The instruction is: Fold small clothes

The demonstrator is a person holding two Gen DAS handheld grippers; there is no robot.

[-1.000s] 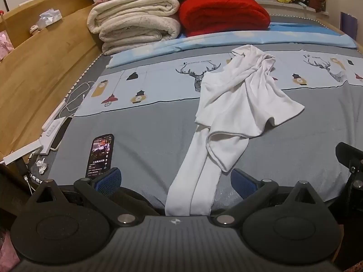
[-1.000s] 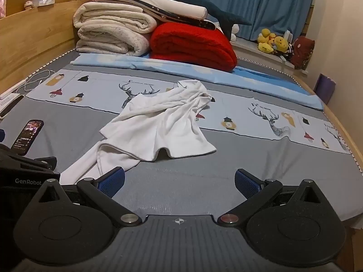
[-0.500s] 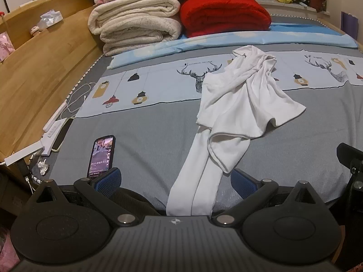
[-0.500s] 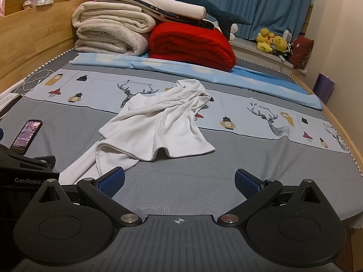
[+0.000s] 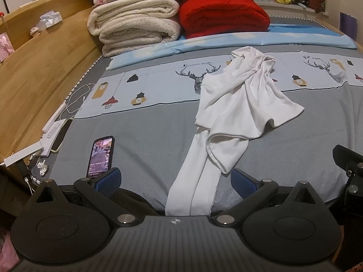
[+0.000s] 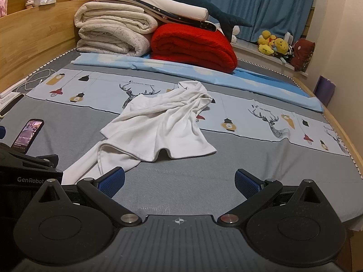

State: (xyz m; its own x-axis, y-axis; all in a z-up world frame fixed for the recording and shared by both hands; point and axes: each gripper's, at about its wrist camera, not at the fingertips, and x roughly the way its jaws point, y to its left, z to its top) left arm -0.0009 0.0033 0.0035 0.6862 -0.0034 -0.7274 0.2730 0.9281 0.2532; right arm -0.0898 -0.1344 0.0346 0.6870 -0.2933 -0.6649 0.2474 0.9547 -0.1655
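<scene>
A crumpled white long-sleeved garment (image 5: 240,108) lies on the grey patterned bedsheet (image 5: 147,124); one sleeve runs toward the bed's near edge. My left gripper (image 5: 174,180) is open, its blue pads either side of the sleeve end, not touching it. The garment also shows in the right wrist view (image 6: 158,122). My right gripper (image 6: 179,181) is open and empty over bare sheet, to the right of the sleeve.
A lit phone (image 5: 101,155) lies on the sheet at the near left. Folded cream blankets (image 5: 133,22) and a red blanket (image 5: 222,15) are stacked at the bed's far end. A wooden side board (image 5: 40,68), cables and a power strip (image 5: 53,125) line the left edge.
Both views have shifted slightly: the bed and garment sit a little lower and nearer in frame. The garment has not moved and both grippers stay open.
</scene>
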